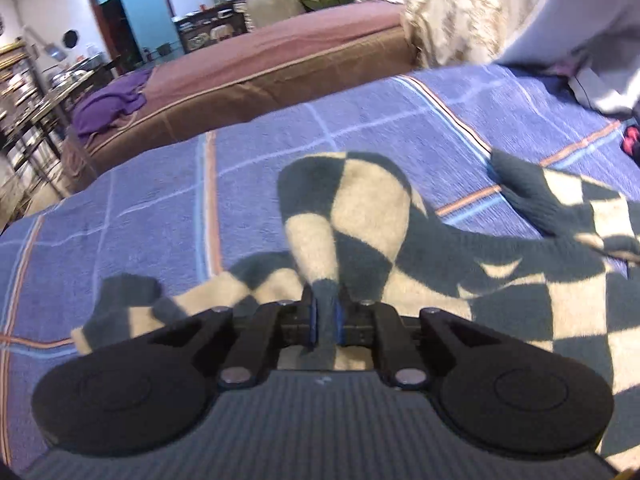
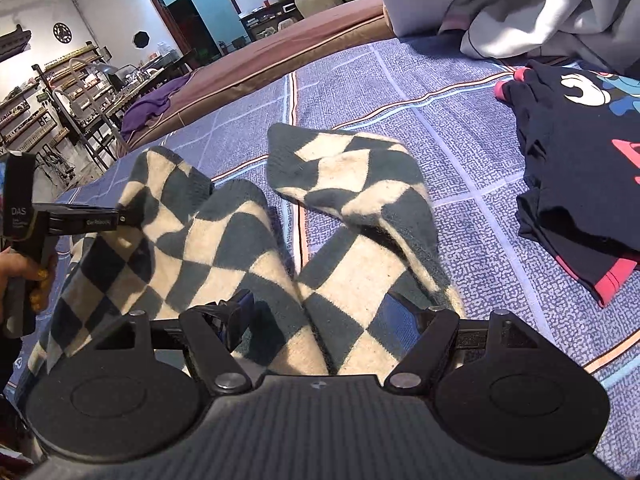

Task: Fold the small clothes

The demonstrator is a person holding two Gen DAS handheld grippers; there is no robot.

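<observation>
Checkered garment, dark teal and cream squares, fleecy, lies on the bed over a blue-purple plaid cover; crumpled, not flat.

Left gripper: fingers pressed together on a narrow fold of the checkered garment; blue pads clamp dark fabric on both sides; the cloth rises from the pinch into a rounded hump just beyond, then trails off to the right; a dark cuff-like end lies near left on the cover.

Right gripper: fingers spread wide; the left blue pad shows beside the cloth, the right finger mostly hidden behind fabric; checkered garment lies between and under them, nothing clamped. In the right wrist view the garment splits into two lobes: one to the left, lifted, and one far right lying folded on the cover, with a strip of bed cover between them.

Left gripper also seen at the left edge of the right wrist view, holding the left lobe's edge; a hand grips its handle.

Dark navy shirt with red trim and a printed graphic lies to the right on the bed, apart from the checkered piece. Grey-white bedding heaped at far right. Purple cloth on a brown mattress beyond the bed, far left.
</observation>
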